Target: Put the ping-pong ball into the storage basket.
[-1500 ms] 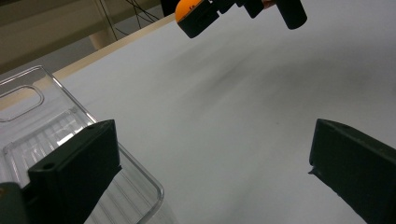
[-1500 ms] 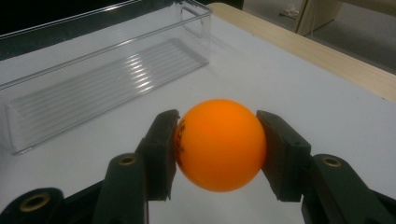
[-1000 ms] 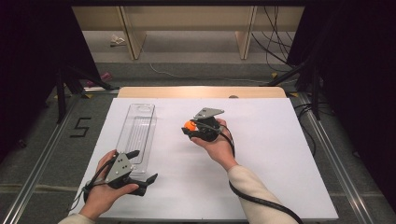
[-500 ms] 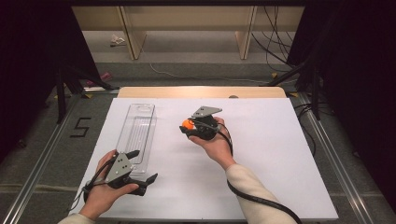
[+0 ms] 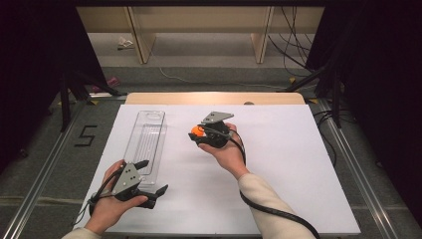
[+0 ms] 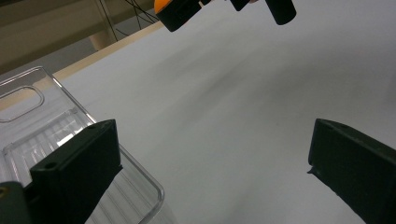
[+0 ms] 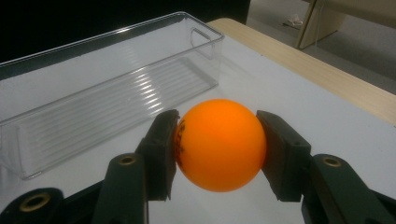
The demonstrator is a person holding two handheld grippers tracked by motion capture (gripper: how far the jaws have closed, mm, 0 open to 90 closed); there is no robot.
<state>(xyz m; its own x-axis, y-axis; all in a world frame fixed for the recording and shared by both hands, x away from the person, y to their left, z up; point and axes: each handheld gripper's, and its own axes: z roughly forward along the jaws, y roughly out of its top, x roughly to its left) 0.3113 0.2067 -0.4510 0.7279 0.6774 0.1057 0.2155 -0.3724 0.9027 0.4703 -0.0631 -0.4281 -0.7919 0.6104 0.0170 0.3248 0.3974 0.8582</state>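
Right gripper [image 7: 217, 154] clamped on orange ball [image 7: 219, 143], probably bound for clear tray [image 7: 107, 100]: carry level, release low inside. Left gripper [image 6: 215, 177] wide apart, steadying tray's near end.

One orange ball [image 5: 196, 131] is here, just to the right of the clear tray [image 5: 145, 144]. That tray is the only one, a long plastic one. Two grippers: the right gripper [image 5: 200, 135] beside the tray's right wall, the left gripper [image 5: 152, 177] at the tray's near end. Two hands hold them, one hand [image 5: 107, 209] below the tray, the other hand [image 5: 228, 155] to its right. One white sheet [image 5: 278, 164] lies under the tray, and one painted number five [image 5: 85, 135] sits left of the tray.
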